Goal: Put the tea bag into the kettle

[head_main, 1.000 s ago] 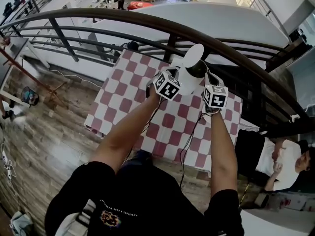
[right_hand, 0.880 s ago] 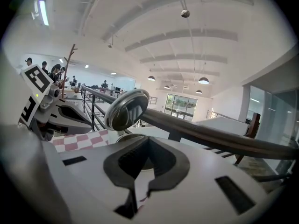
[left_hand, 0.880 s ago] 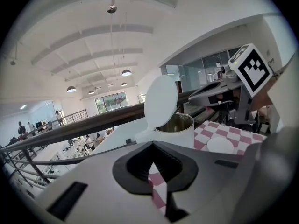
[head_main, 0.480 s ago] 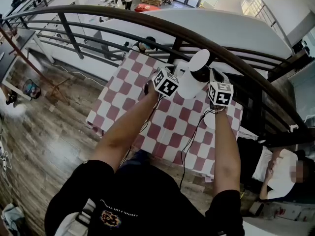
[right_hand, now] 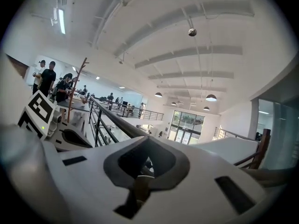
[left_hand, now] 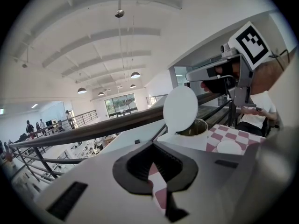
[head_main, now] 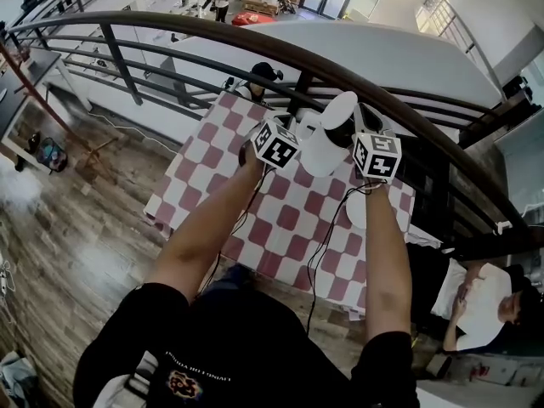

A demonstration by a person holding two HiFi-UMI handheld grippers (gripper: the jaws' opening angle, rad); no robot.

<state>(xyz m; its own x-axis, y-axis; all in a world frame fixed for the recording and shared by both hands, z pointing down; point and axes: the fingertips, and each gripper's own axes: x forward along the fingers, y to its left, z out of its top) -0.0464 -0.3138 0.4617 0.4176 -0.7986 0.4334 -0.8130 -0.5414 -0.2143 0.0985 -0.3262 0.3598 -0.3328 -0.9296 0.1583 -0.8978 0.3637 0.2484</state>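
Work surface: a checkered table (head_main: pixel 280 228) set against a railing (head_main: pixel 255 37) on an upper floor, with an open hall beyond.

Left gripper (left_hand: pixel 156 171): jaws drawn almost together with nothing between them. It hangs just left of the kettle (head_main: pixel 321 143) and is aimed at it.

The kettle stands on the table with its lid (head_main: pixel 337 109) tipped up and its mouth open.

Right gripper (right_hand: pixel 142 174): jaws closed on a tan scrap, apparently the tea bag (right_hand: pixel 139 190). It is held just right of the kettle, pointing past it toward the hall.

Step in hand, as judged: carry the bag to the mouth.
1. Turn the right gripper toward the opening.
2. Pass clear of the raised lid.
3. Centre the bag over the mouth.
4. Lower it inside the rim.
5. Release.

Keep the left gripper ready to steady the kettle.
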